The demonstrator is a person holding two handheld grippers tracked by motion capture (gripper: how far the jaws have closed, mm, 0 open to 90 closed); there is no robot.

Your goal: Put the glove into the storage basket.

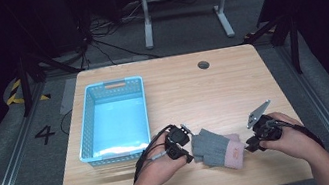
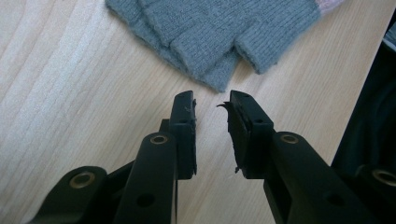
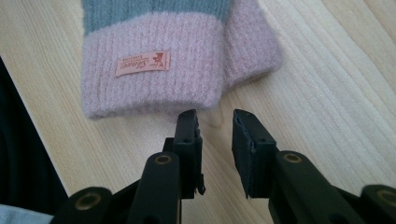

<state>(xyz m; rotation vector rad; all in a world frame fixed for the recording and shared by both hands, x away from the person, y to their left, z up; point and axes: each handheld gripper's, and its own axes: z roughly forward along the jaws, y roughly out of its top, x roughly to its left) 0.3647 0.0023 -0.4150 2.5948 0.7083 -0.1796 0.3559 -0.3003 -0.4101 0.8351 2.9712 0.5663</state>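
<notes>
Both gripper sets, left gripper (image 2: 212, 100) and right gripper (image 3: 215, 119), gape narrowly beside stacked grey gloves (image 1: 217, 146) with pink cuffs.

Both forearms come in from the near edge, hands low over the near part of the counter (image 1: 231, 76). Left hand (image 1: 161, 161) grips left claw (image 1: 189, 155), pointing right; jaws apart w/ a clear gap, nothing btwn them, tips just above the wood. Right hand (image 1: 289, 135) grips right claw (image 1: 249, 148), pointing left; jaws likewise parted and empty. Claws face each other, well apart.
</notes>
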